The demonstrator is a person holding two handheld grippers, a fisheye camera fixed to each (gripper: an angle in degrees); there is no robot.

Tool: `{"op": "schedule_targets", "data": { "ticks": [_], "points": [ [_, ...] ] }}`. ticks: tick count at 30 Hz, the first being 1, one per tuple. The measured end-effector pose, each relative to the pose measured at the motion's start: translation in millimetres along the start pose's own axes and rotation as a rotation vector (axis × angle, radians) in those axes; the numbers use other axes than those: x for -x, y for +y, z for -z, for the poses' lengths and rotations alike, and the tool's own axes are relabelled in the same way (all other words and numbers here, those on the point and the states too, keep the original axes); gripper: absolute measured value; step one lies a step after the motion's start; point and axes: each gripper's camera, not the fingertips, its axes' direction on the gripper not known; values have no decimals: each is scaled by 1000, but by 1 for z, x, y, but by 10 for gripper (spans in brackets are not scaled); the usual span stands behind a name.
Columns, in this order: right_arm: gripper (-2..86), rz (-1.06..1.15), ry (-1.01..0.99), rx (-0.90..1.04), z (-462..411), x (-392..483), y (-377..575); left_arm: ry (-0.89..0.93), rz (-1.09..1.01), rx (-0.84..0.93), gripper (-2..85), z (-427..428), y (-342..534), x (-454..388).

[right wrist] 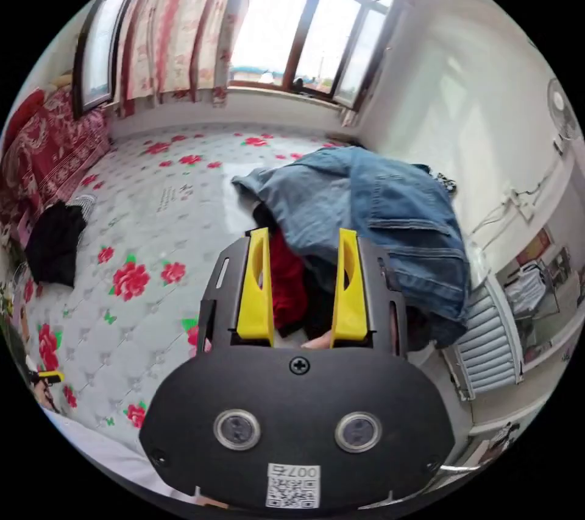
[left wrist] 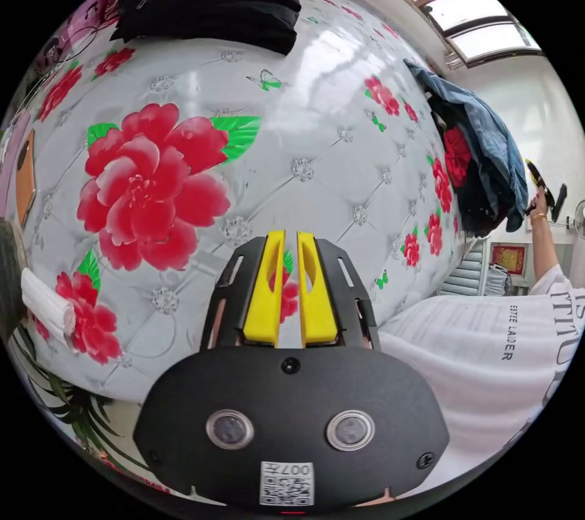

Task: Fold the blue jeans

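Item: blue jeans [right wrist: 390, 209], heaped at the far edge of the flower-printed bed [left wrist: 317, 118], draped over red [right wrist: 289, 282] and dark garments. My right hand-held gripper [right wrist: 301, 252] hovered just short of the heap, jaws apart, empty. My left hand-held gripper [left wrist: 285, 252] hung over bare bedding, jaws nearly together, holding nothing. Risk noted: a pinch there could catch the red garment underneath and drag it out with the denim.

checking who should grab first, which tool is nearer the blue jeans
Right. The right tool hangs open just in front of the blue jeans on the clothes pile. The left tool, nearly closed, is over the flowered bed surface, well away from them.
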Motion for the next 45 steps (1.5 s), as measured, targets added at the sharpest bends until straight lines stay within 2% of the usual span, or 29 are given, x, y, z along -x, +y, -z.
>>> {"op": "schedule_targets", "data": {
  "ticks": [2, 3, 4, 5, 9, 14, 17, 23, 25, 28, 30, 33, 35, 38, 41, 43, 45],
  "points": [
    [111, -48, 67, 65, -15, -43, -7, -10, 15, -2, 37, 10, 8, 1],
    [103, -94, 86, 190, -41, -68, -3, -11, 20, -4, 36, 12, 9, 1],
    [92, -167, 34, 404, -82, -93, 11, -14, 26, -11, 35, 15, 12, 0],
    [85, -201, -5, 463, -98, -102, 21, -18, 28, -20, 33, 19, 15, -3],
    [33, -366, -231, 325, -85, -132, 66, -24, 17, -38, 28, 27, 26, -18],
    [8, -257, -537, 40, -14, -127, 94, -36, -40, -34, 24, 33, 50, -36],
    [2, -189, -816, -66, 36, -123, 106, -39, -72, -44, 29, 40, 61, -41],
    [1, 295, -1224, 80, 101, 27, 164, 34, -156, -123, 46, 61, 73, -58],
    [2, 402, -1409, 165, 118, 103, 205, 61, -182, -151, 50, 68, 78, -63],
    [4, 602, -1555, 340, 140, 204, 259, 74, -182, -193, 55, 80, 88, -61],
    [8, 728, -1595, 439, 157, 253, 291, 75, -151, -208, 57, 85, 95, -51],
    [17, 941, -1528, 492, 180, 292, 317, 76, -64, -226, 49, 95, 108, -23],
    [29, 949, -1486, 479, 175, 291, 314, 17, 16, -243, 37, 105, 123, 0],
    [51, 816, -1355, 507, 138, 274, 297, -19, 61, -243, 49, 115, 142, 25],
    [72, 585, -1221, 555, 85, 239, 282, 17, 106, -276, 62, 127, 158, 43],
    [85, 423, -1115, 581, 50, 210, 277, 36, 89, -291, 70, 134, 162, 45],
    [91, 358, -1084, 603, 35, 200, 277, 43, 43, -292, 78, 137, 160, 40]
  ]
}}
